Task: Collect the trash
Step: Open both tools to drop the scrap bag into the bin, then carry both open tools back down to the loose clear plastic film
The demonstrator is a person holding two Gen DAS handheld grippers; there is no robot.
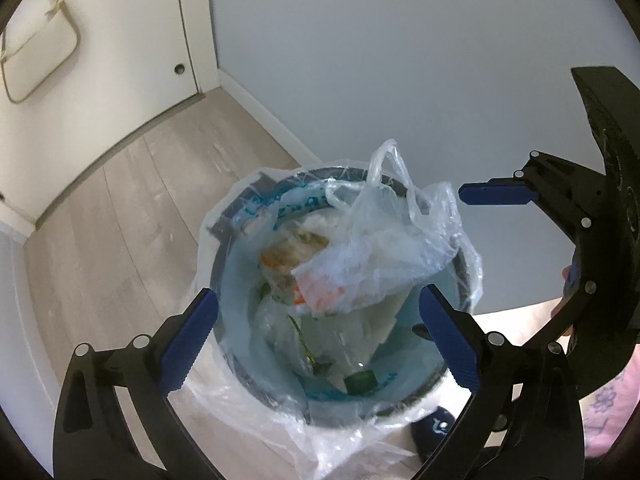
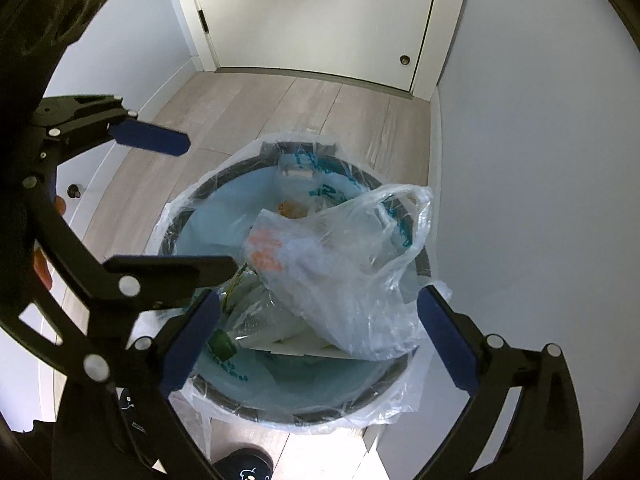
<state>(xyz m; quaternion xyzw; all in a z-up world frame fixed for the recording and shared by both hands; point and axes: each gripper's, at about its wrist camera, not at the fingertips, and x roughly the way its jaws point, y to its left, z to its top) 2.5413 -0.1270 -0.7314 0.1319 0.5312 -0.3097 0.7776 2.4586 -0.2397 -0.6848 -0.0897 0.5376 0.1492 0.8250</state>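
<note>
fingers (image 1: 188, 332) wide; bag (image 1: 384, 248) atop bin (image 1: 236, 364)

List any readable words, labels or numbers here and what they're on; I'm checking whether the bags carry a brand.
Teal lettering on the bin liner: print is there, but creased and too blurred to read.
Orange print on the clear plastic bag: only a blotch, unreadable.
White emblem on the dark slipper: a small figure, no legible letters.
Nothing else bears text.
</note>
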